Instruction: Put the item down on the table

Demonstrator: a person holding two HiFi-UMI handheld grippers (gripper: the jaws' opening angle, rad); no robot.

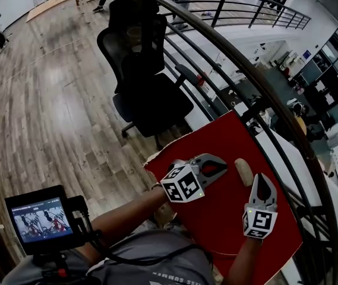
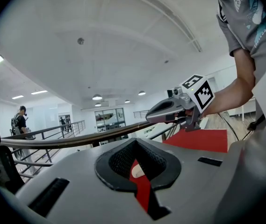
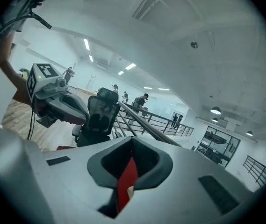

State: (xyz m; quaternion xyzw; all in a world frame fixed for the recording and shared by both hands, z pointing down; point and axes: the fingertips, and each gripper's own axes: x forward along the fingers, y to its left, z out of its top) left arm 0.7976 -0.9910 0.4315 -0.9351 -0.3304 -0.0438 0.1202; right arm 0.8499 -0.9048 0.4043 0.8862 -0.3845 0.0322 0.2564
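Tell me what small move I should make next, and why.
Probably just draw both grippers back and leave things as they are. The item already lies flat on the red table, between the left gripper and the right gripper. Both grippers are shut with nothing in them, so the put-down looks done.
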